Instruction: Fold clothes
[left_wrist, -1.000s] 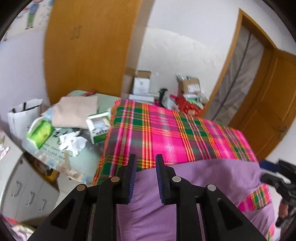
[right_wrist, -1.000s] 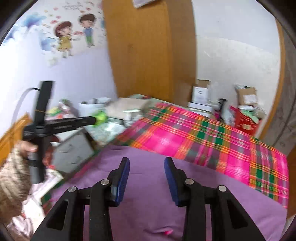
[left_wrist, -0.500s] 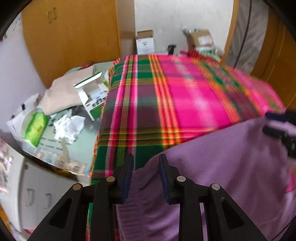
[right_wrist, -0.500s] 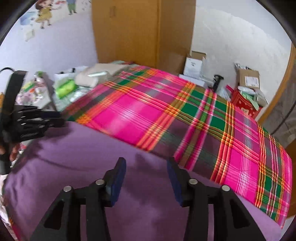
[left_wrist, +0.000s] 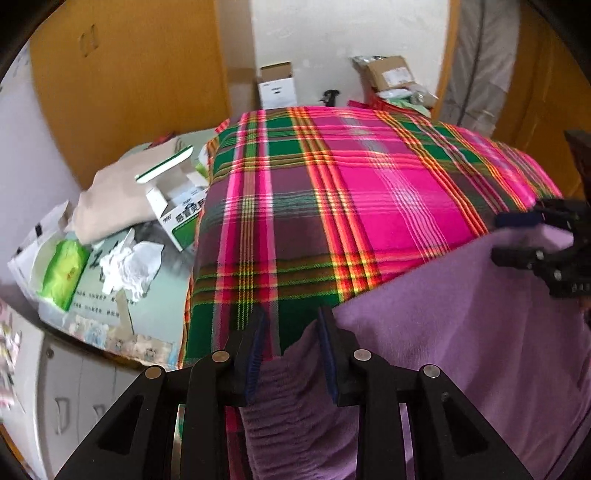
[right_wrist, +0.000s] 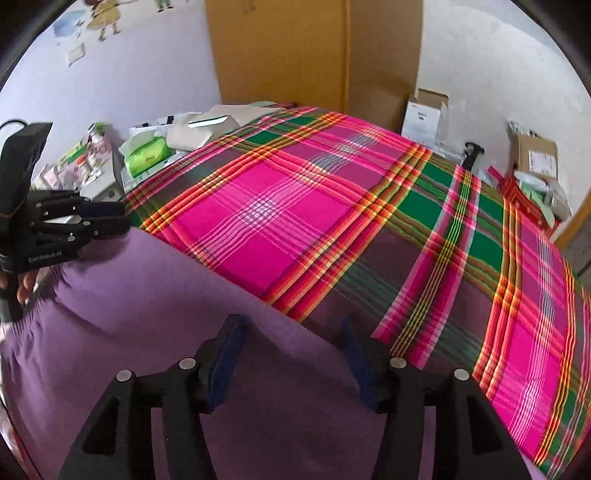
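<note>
A purple knit garment (left_wrist: 461, 332) lies spread over the near part of a bed covered by a pink and green plaid blanket (left_wrist: 351, 203). My left gripper (left_wrist: 291, 332) is at the garment's left corner, open, with the bunched ribbed hem lying between its fingers. In the right wrist view, the right gripper (right_wrist: 293, 343) stands open just above the garment (right_wrist: 147, 314) near its far edge. The same view has the left gripper (right_wrist: 110, 219) at the cloth's left corner. From the left wrist, the right gripper (left_wrist: 517, 236) shows at the garment's right edge, cloth between its fingers.
Left of the bed, a low cabinet top holds a green and white box (left_wrist: 181, 214), a folded beige cloth (left_wrist: 118, 195), crumpled tissues (left_wrist: 125, 266) and a green pack (left_wrist: 62, 273). A wooden wardrobe (left_wrist: 129, 74) and cardboard boxes (left_wrist: 277, 88) stand beyond. The plaid blanket (right_wrist: 277, 203) stretches far.
Both grippers have dropped from a raised, level pose down to the bed, laying the purple garment on the blanket. The fingers of both, mainly the right, have spread wider.
</note>
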